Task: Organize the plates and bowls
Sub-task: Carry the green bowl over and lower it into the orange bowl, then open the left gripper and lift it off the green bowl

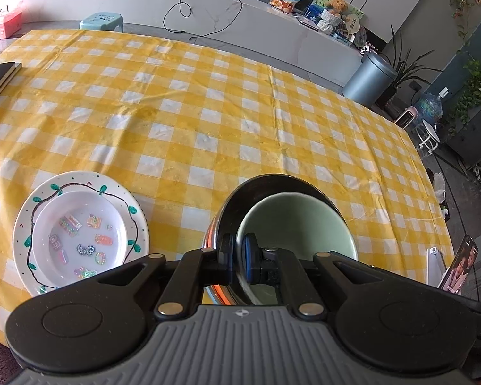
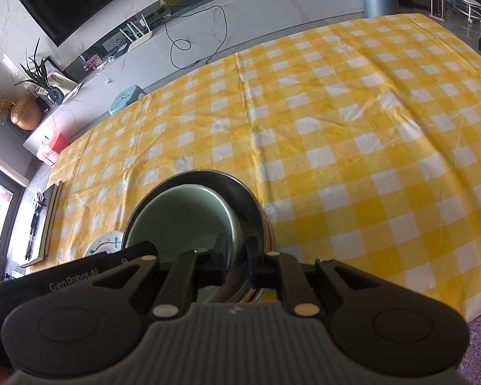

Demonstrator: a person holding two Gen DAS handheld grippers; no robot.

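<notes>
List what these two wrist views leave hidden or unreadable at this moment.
- Left wrist view: near rim of the steel bowl and green bowl, covered by the left gripper.
- Left wrist view: near edge of the stacked plates, behind the gripper body.
- Right wrist view: whether the right gripper pinches one bowl wall or both; the plates mostly hidden.

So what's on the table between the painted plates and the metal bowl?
Nothing: only bare yellow checked tablecloth lies between the stacked plates and the metal bowl, seen best in the left wrist view.
</notes>
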